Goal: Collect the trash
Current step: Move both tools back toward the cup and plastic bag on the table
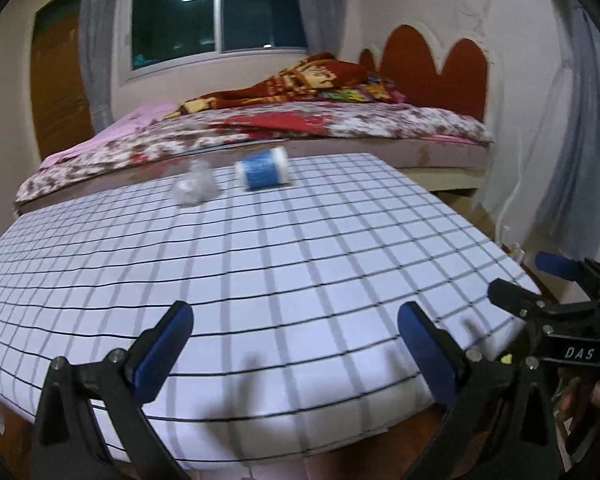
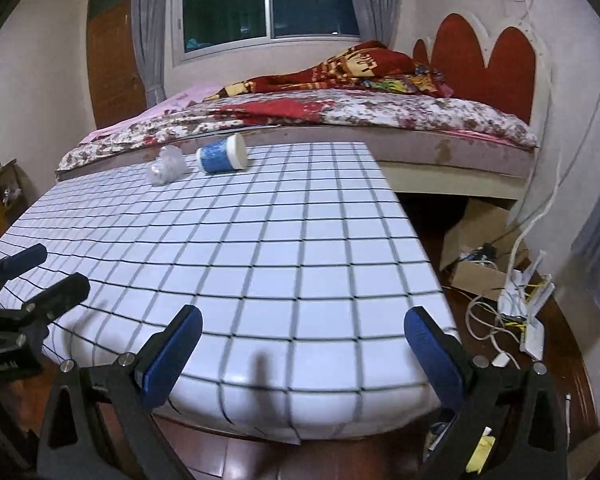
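While both hover low over the near table edge:
Left gripper: jaws wide, holding nothing.
Right gripper: jaws wide, empty.
Blue-and-white paper cup: tipped over, upper centre, far edge of the white grid-checked tablecloth.
Crumpled clear plastic wrapper: just left of it.

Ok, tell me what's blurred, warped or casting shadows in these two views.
Left wrist view: motion-blurred, the cup and wrapper smeared; the grid on the table bows from the fisheye; soft tool shadows near the front edge. Right wrist view: sharper, cup crisp, same bowing, a ceiling light reflected in the dark window.
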A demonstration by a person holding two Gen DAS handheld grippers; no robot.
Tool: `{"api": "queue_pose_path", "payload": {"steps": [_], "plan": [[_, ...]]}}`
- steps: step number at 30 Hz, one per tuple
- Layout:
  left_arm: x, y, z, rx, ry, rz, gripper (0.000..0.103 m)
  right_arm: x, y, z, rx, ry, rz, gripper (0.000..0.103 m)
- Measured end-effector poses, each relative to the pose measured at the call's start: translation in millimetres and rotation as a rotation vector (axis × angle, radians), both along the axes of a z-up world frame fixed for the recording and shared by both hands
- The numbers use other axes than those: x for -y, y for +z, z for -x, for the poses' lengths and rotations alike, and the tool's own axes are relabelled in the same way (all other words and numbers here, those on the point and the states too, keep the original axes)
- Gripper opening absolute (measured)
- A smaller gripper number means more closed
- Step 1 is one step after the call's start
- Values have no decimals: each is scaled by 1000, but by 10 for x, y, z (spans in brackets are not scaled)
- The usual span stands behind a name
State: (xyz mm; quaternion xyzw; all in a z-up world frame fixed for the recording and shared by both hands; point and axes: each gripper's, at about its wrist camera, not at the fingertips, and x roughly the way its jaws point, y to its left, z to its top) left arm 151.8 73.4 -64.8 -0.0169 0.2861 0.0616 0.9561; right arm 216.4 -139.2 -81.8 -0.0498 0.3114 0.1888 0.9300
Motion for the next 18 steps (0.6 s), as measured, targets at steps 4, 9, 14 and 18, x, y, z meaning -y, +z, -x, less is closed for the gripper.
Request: {"api": "queue_pose_path", "payload": {"steps": [4,9,14,18], "plan": [[-277,14,-8,-10,35,-6,102,-245,73,-42,10,39,-1,102],[-551,34,-98,-34,49,-14,102,-581,314,-157,62,101,1,102],[-834,134,-288,-41,66,6,102,-875,397,-456,48,184,35,102],[-1112,162,-553,-44,84,41,102,-1111,387,-790,8,229,53,102]]}}
